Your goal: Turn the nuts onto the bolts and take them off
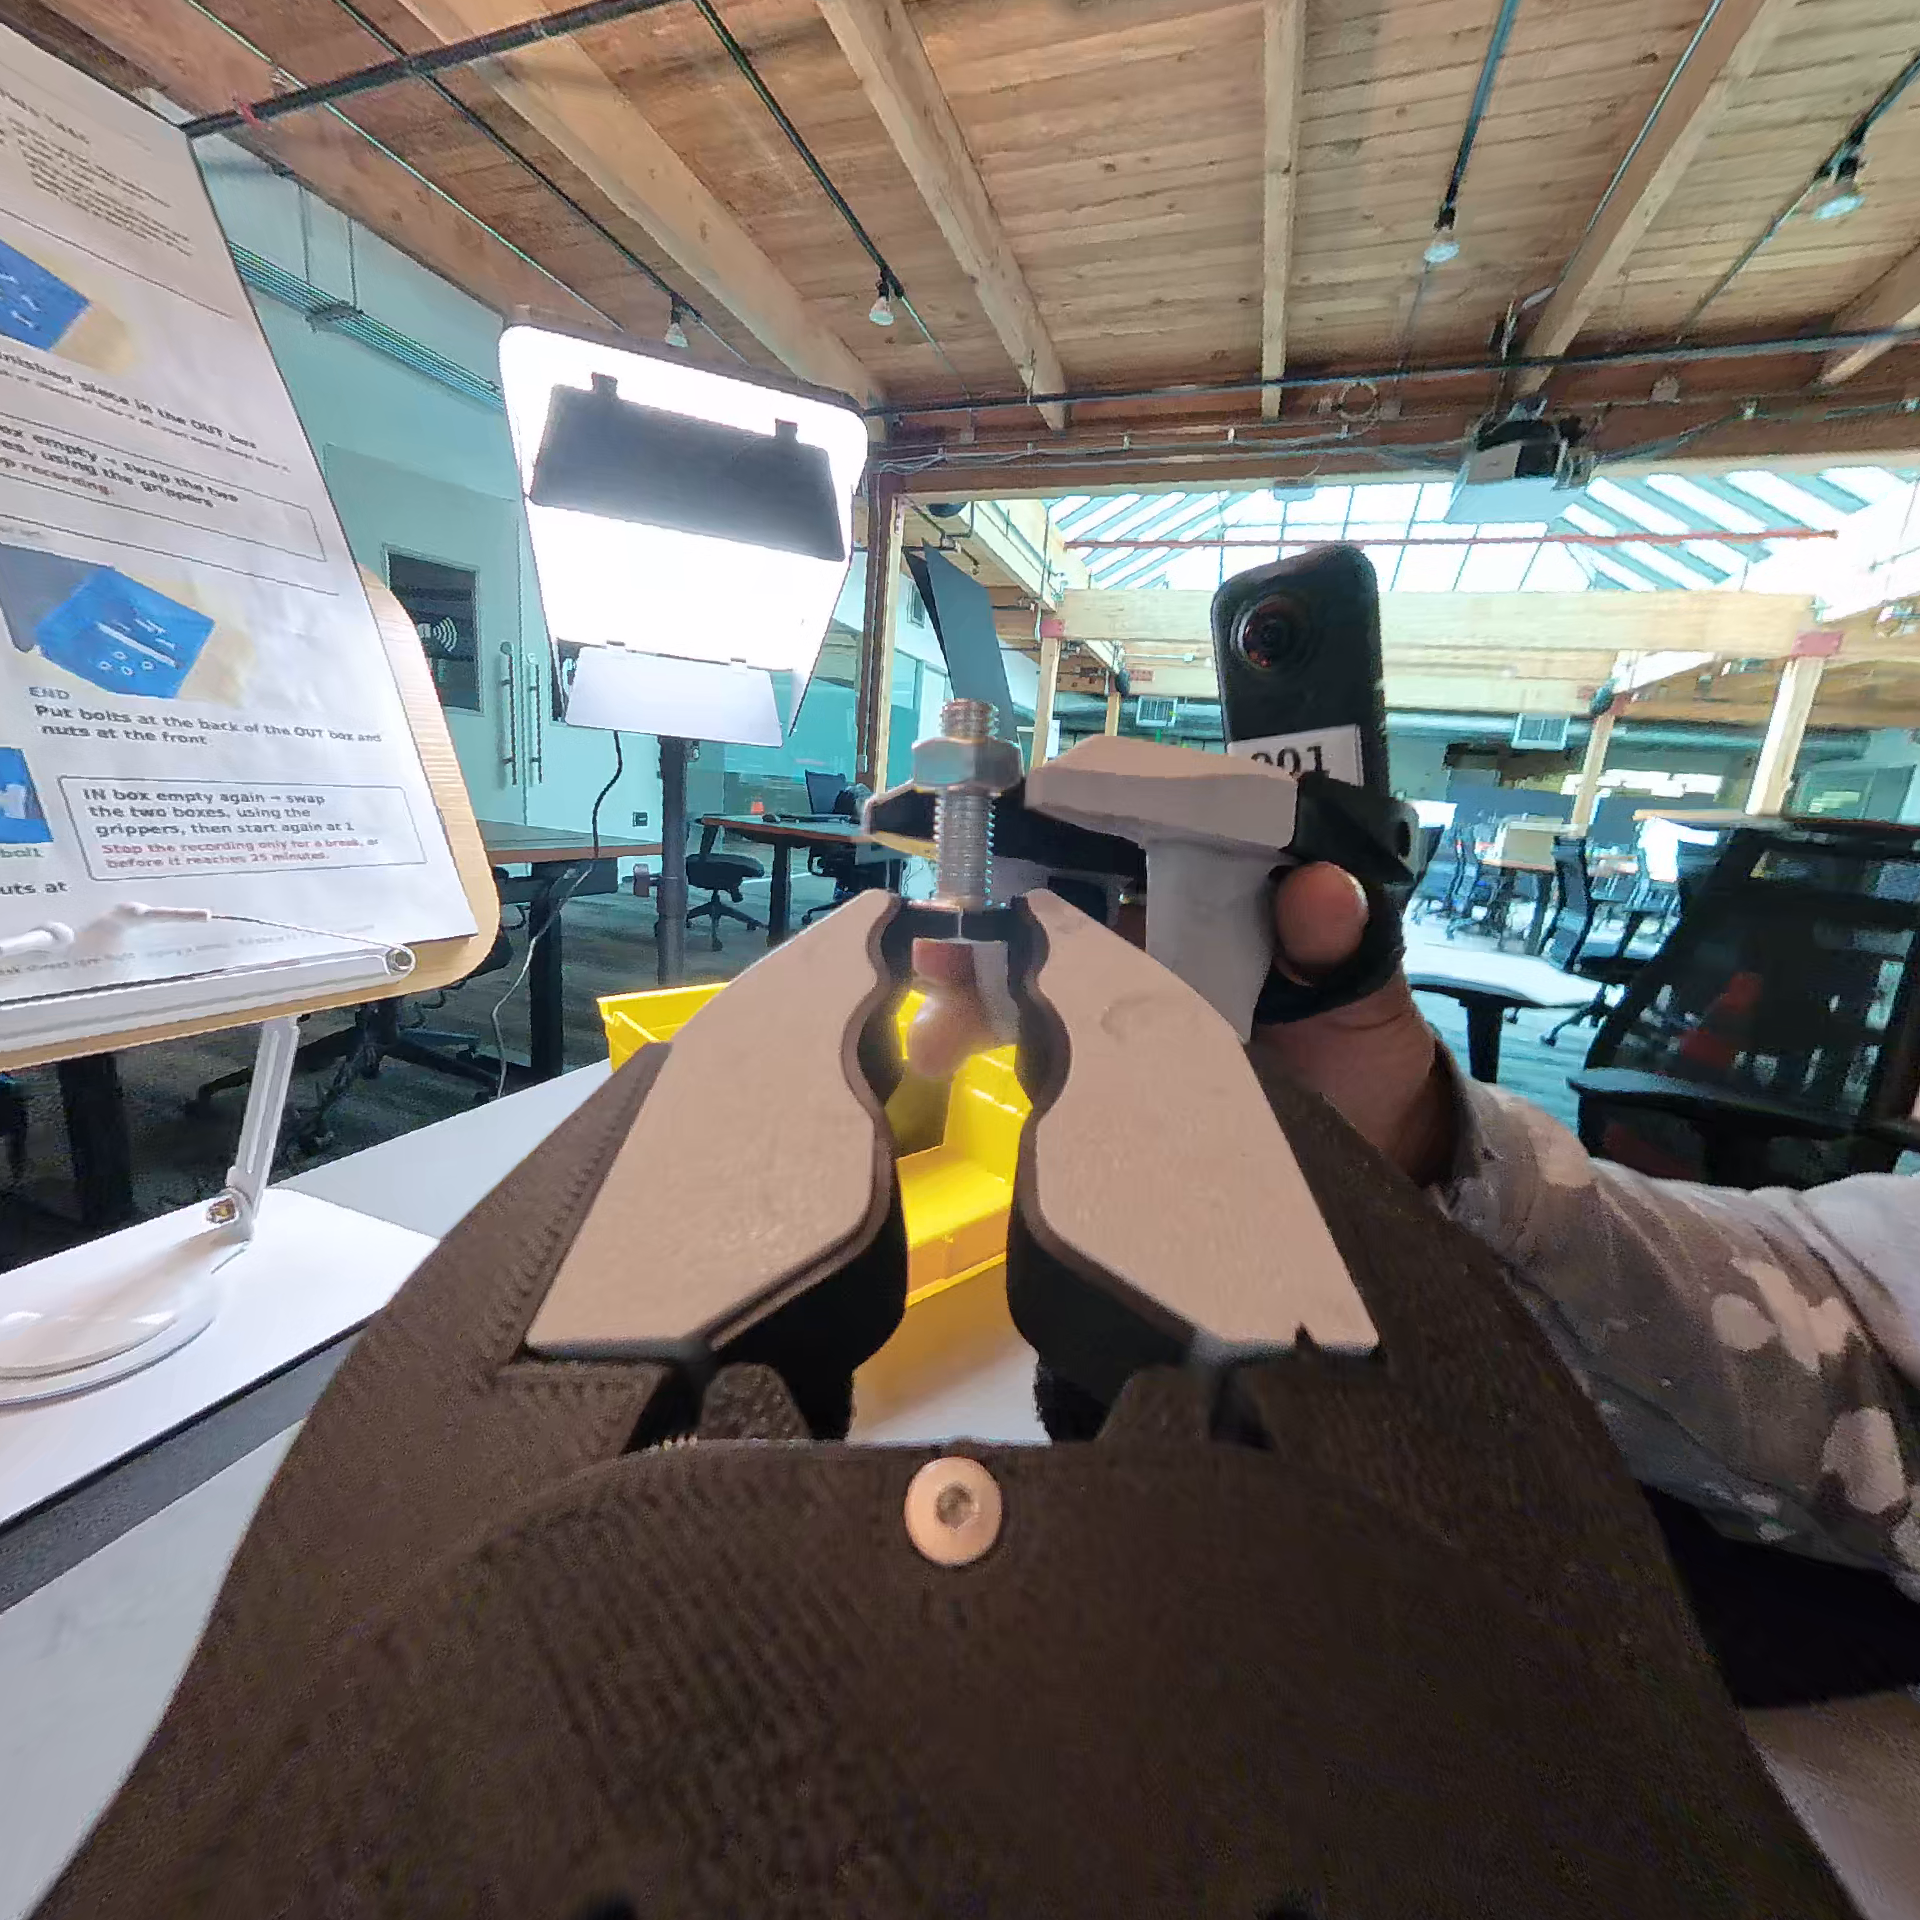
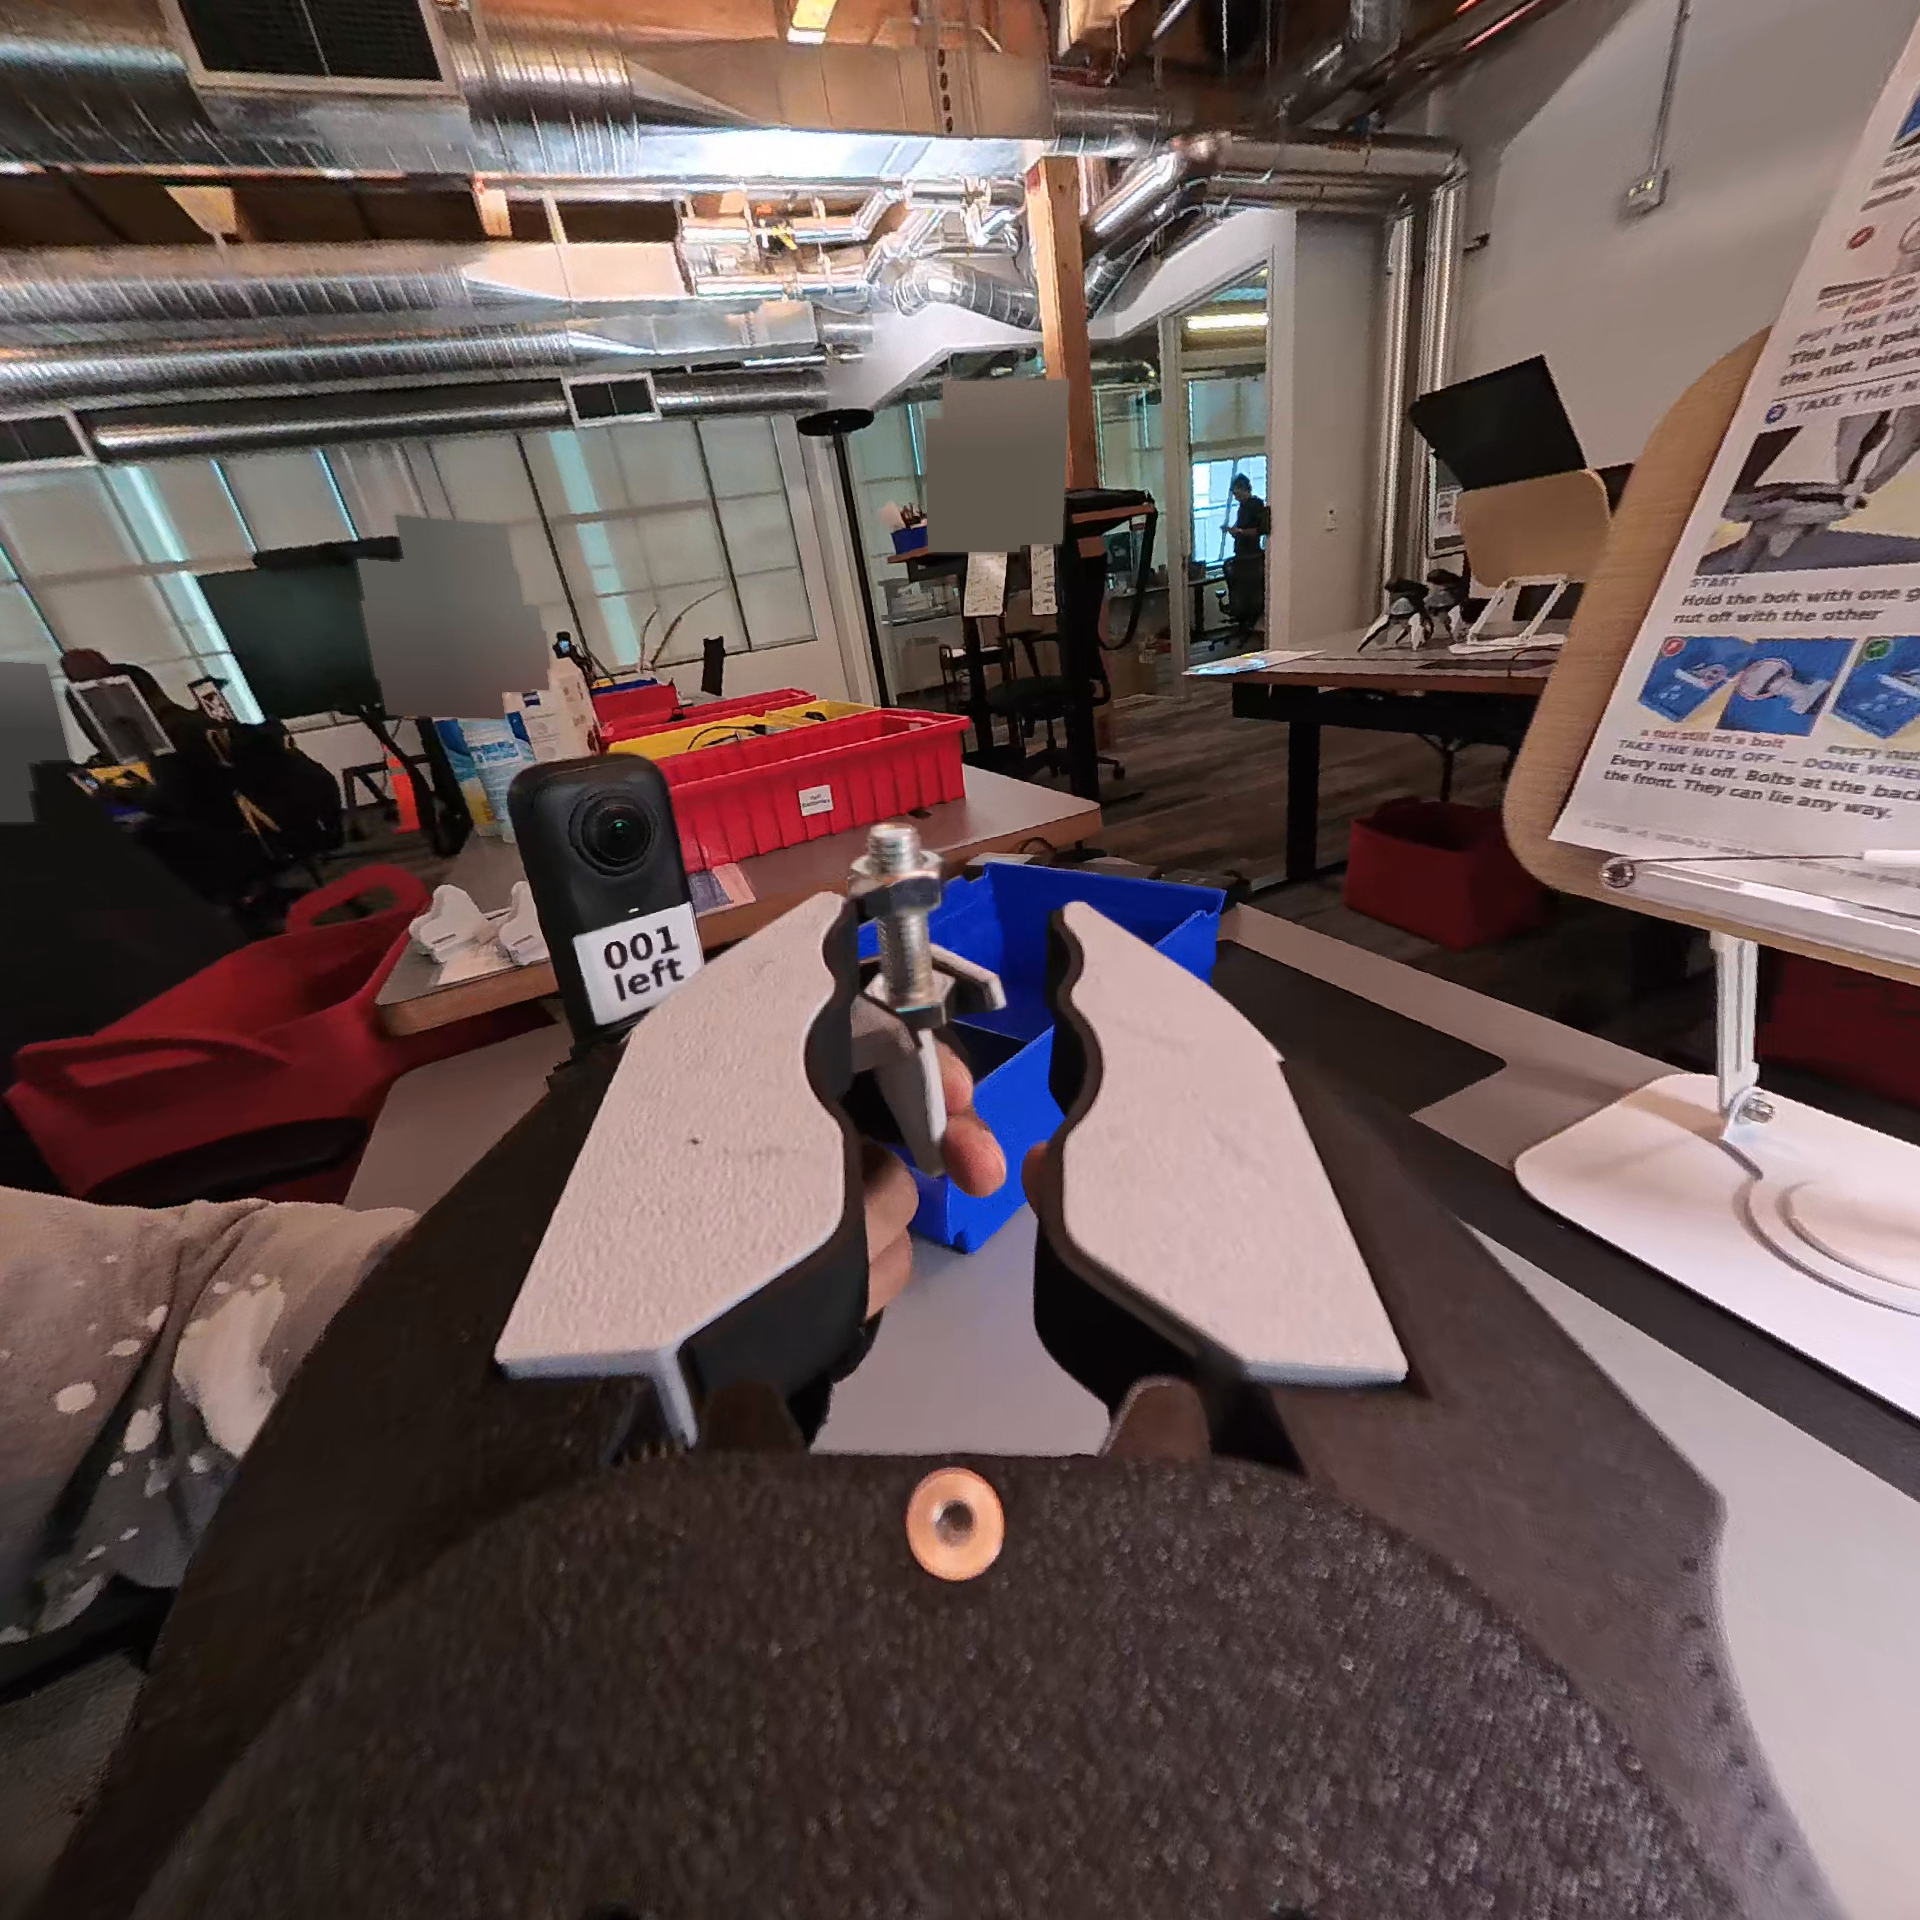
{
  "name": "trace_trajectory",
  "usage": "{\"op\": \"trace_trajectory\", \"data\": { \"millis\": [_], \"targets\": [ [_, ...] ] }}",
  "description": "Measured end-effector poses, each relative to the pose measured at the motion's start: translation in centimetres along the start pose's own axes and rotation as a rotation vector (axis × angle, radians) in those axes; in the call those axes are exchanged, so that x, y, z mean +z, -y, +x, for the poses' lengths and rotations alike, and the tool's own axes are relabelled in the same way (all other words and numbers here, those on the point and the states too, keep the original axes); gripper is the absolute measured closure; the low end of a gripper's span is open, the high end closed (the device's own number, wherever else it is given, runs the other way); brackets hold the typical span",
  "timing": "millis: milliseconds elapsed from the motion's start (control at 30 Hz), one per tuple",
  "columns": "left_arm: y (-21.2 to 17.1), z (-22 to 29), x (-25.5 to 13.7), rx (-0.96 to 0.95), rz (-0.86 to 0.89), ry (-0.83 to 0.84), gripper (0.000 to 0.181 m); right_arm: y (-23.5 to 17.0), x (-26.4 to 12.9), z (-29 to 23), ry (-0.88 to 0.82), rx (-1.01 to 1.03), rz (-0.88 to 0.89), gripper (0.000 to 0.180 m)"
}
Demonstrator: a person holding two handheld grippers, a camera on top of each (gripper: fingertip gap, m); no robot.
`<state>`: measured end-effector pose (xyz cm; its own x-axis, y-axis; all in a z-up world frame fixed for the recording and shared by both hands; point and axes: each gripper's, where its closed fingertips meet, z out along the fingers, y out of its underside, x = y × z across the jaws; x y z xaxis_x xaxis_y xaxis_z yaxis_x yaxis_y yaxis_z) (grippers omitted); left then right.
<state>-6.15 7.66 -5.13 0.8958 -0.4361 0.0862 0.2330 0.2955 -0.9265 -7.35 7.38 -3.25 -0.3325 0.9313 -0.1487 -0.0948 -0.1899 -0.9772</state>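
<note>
In the left wrist view, the left gripper [image 1: 961, 914] is clenching the head of a bolt [image 1: 964, 831], which is standing upright above its fingertips with a nut [image 1: 964, 766] sitting near the top of the thread. The right gripper [image 1: 940, 821] is reaching in from the right, its thin tips lying on either side of the thread just under the nut; whether they are touching it I cannot tell. A yellow bin [image 1: 951, 1195] is sitting on the table below. In the right wrist view, the right gripper [image 2: 951, 925] is standing released, its fingers spread wide, with the bolt [image 2: 906, 940] and nut [image 2: 896, 873] between them, tilting slightly. A blue bin [image 2: 1101, 925] is lying behind.
</note>
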Motion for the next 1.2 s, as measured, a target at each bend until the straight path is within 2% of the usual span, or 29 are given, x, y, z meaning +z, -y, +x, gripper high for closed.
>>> {"op": "trace_trajectory", "data": {
  "millis": [67,100,300,433,467,500,533,767,900,933,1000,1200],
  "targets": [
    [0.6,-0.2,-0.3,-0.029,0.033,-0.016,0.162,0.7,-0.7,1.7,-0.072,0.025,0.048,0.165],
    [0.7,-0.3,-0.3,-0.021,0.030,-0.009,0.162,1.0,-1.0,2.1,-0.084,0.029,0.062,0.166],
    [-0.1,-0.2,-0.1,-0.005,0.006,-0.002,0.162,0.4,-0.1,-0.3,0.007,-0.017,0.024,0.149],
    [-0.2,0.2,0.1,0.013,-0.007,-0.006,0.162,0.4,-0.2,-0.2,0.001,-0.029,0.020,0.147],
    [-0.1,0.0,0.1,0.002,-0.003,-0.001,0.162,0.6,-0.4,0.2,-0.008,-0.029,0.024,0.150],
    [0.3,-0.1,-0.1,-0.006,0.019,-0.009,0.162,1.0,-0.8,1.2,-0.064,-0.024,0.047,0.169],
    [0.5,-0.2,-0.3,-0.006,0.025,-0.006,0.162,1.5,-1.3,2.0,-0.096,-0.027,0.080,0.169],
    [-0.3,-0.1,0.0,0.014,-0.007,-0.002,0.162,0.6,-0.3,-0.1,-0.013,-0.045,0.028,0.149],
    [-0.2,0.1,0.1,-0.003,-0.005,-0.008,0.162,0.7,-0.4,0.2,-0.015,-0.055,0.034,0.149],
    [0.2,0.0,-0.1,-0.017,0.014,-0.019,0.162,1.0,-0.8,1.2,-0.068,-0.048,0.046,0.165],
    [0.7,-0.3,-0.3,-0.012,0.025,-0.008,0.162,1.8,-1.6,2.5,-0.117,-0.041,0.094,0.169],
    [-0.2,-0.2,0.0,-0.012,0.000,-0.008,0.162,1.3,-0.8,0.5,-0.026,-0.041,0.063,0.154]
  ]
}}
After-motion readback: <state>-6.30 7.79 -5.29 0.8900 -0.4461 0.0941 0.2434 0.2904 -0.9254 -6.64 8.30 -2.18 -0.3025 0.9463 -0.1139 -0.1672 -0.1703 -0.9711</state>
